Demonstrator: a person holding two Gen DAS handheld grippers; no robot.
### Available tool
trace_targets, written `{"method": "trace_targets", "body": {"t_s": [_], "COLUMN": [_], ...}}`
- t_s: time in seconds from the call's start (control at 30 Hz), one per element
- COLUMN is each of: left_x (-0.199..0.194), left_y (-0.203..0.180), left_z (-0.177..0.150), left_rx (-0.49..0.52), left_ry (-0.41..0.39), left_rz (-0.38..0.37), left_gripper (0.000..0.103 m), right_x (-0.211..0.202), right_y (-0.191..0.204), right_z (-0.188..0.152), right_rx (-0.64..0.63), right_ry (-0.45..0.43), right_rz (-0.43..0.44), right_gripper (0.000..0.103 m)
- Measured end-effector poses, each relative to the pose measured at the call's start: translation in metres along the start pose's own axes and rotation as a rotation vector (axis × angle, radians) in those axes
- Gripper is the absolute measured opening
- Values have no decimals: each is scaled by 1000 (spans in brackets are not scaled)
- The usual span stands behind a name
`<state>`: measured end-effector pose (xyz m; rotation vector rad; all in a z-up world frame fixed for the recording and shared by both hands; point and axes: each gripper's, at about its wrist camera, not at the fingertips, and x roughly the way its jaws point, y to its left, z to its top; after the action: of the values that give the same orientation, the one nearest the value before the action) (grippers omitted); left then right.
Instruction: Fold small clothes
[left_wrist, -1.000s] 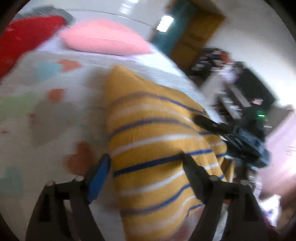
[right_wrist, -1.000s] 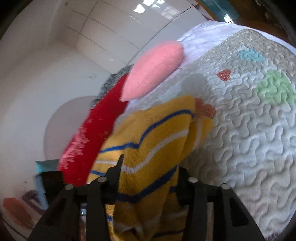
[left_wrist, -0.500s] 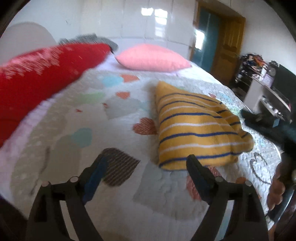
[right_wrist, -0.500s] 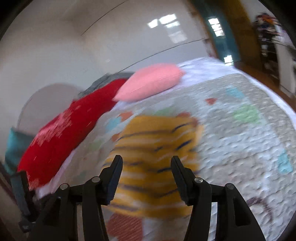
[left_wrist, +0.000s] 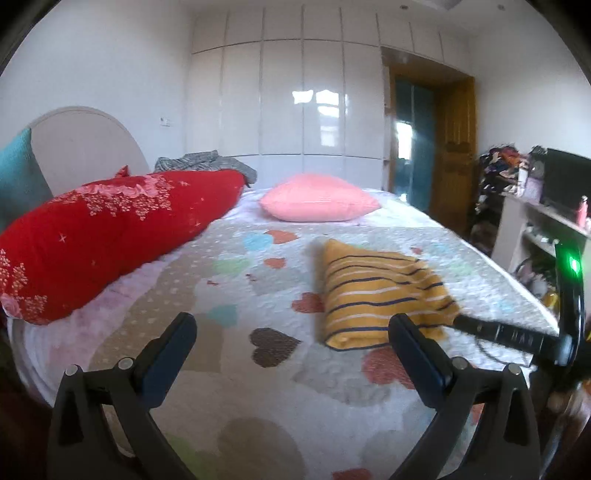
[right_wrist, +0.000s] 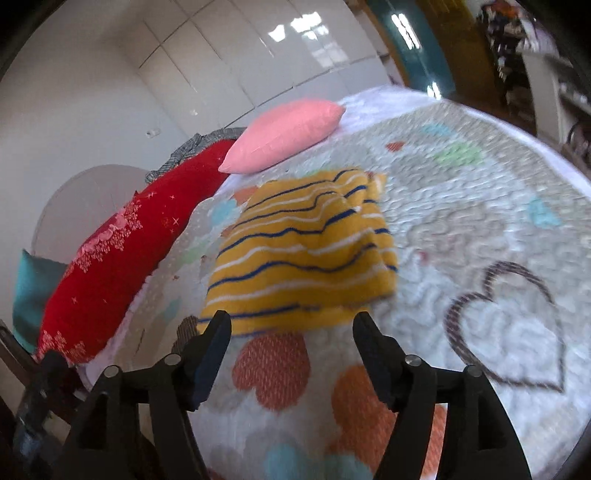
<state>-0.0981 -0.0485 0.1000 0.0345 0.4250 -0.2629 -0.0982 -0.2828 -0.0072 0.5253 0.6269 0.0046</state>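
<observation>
— What are the grippers doing?

— The left gripper (left_wrist: 291, 334) and right gripper (right_wrist: 291, 326) have both just been opening; each gapes wide, nothing between the jaws, above the white quilted bedspread with coloured hearts (left_wrist: 229, 291).

— And the garment?

— The folded yellow knit sweater with blue and white stripes (right_wrist: 303, 254) lies on the bedspread just beyond the fingertips, released. Farther back sit a long red floral bolster (left_wrist: 110, 232) and a pink pillow (left_wrist: 317, 203).

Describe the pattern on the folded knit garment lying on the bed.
Mustard-yellow knit garment with thin navy and white stripes; clearest in the right wrist view.
</observation>
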Motion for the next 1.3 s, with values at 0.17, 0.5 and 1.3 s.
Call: {"method": "trace_targets", "body": {"t_s": [0.17,0.5,1.3], "left_x": [-4,-14,-26], "left_y": [1,18,6], "left_z": [-4,-18,-22], "left_rx": [-34,-102,-62], "left_ry": [66,182,206], "left_rz": [-58,-16,-60], "left_gripper": [103,103,103], "right_x": [-19,-32,-46], "right_y": [10,55,72], "right_z": [-25,-51,-48], "right_rx": [-41,-254,-308], "right_ry": [13,29,22], "right_rz": [-101,-207,-242], "right_gripper": [77,83,86]}}
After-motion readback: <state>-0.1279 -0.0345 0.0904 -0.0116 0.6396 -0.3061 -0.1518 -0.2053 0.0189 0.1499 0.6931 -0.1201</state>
